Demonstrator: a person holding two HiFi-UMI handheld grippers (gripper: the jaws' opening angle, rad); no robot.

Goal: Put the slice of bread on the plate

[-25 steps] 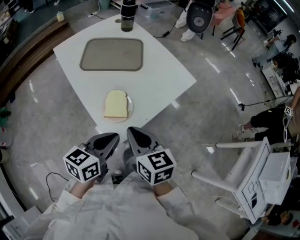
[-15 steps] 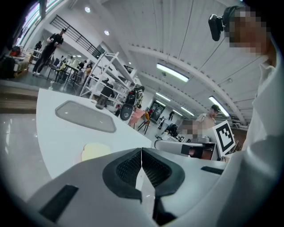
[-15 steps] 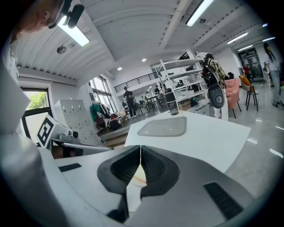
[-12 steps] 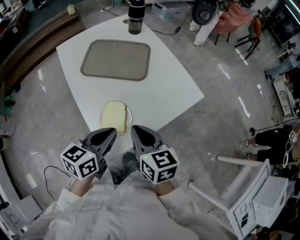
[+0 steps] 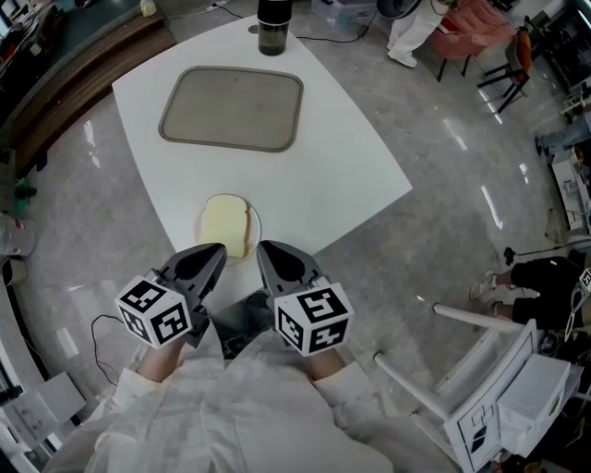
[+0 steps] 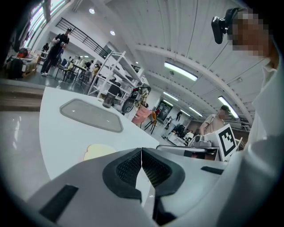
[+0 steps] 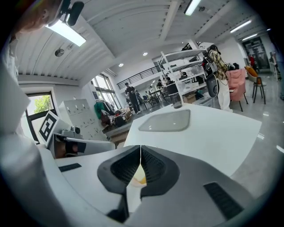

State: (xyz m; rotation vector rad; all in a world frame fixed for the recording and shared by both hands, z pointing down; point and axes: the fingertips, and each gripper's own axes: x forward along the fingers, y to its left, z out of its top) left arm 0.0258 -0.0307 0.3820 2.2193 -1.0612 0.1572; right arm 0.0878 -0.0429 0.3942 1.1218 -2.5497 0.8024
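Note:
A pale slice of bread lies on a small round plate near the near corner of the white table. In the left gripper view the bread peeks out just past the jaws. My left gripper is held close to my body, just short of the plate, jaws shut and empty. My right gripper sits beside it, also shut with nothing held. In the right gripper view a sliver of the bread shows between the pads.
A grey tray lies further back on the table, with a dark bottle beyond it at the far edge. White chairs stand on the floor to my right. A cable lies on the floor at left.
The head view has shifted so the table and plate sit slightly closer to the grippers. Both grippers stay shut and near my body.

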